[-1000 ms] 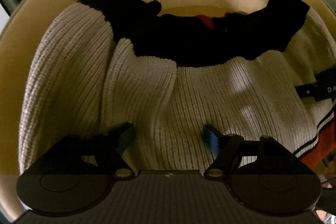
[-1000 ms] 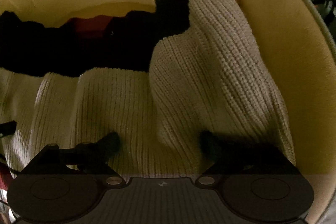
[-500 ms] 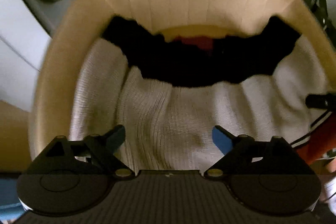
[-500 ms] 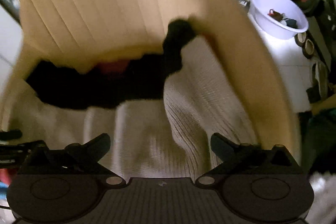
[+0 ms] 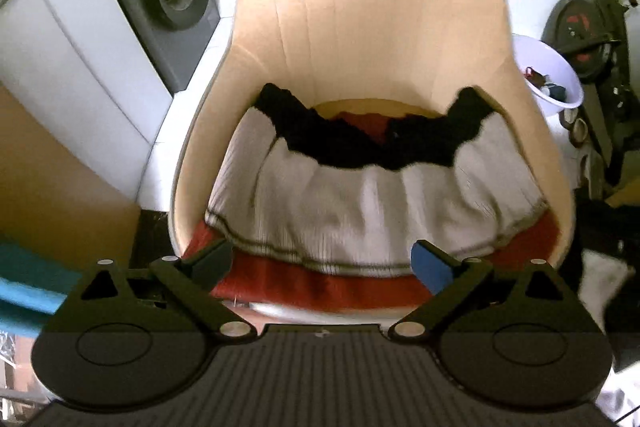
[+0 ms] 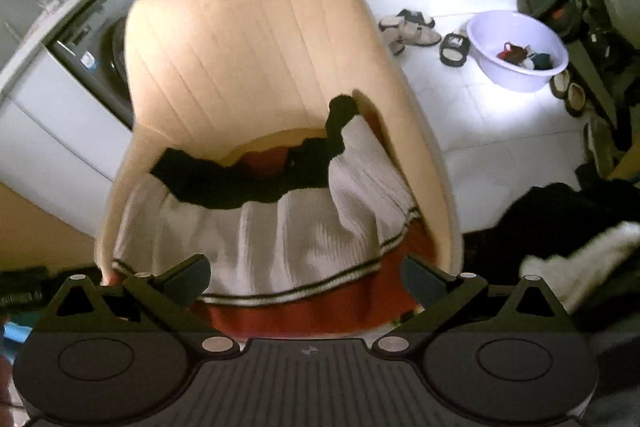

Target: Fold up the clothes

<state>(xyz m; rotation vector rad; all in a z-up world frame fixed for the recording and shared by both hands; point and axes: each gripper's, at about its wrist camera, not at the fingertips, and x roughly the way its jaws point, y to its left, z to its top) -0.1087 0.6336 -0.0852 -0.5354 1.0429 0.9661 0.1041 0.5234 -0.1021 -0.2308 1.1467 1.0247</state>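
Sweater [image 5: 372, 215]: cream knit with black band and red hem, lies spread on the chair [image 5: 360, 27] seat at frame centre, long axis left to right, hem toward the camera. Left gripper [image 5: 322, 261] and right gripper [image 6: 304, 277]: jaws wide apart, holding nothing, both just short of the hem. Neither is clearly nearer.

On the tan chair [image 5: 360, 27], the sweater [image 5: 380, 211] is ribbed cream with black top, dark-striped hem and red edge.
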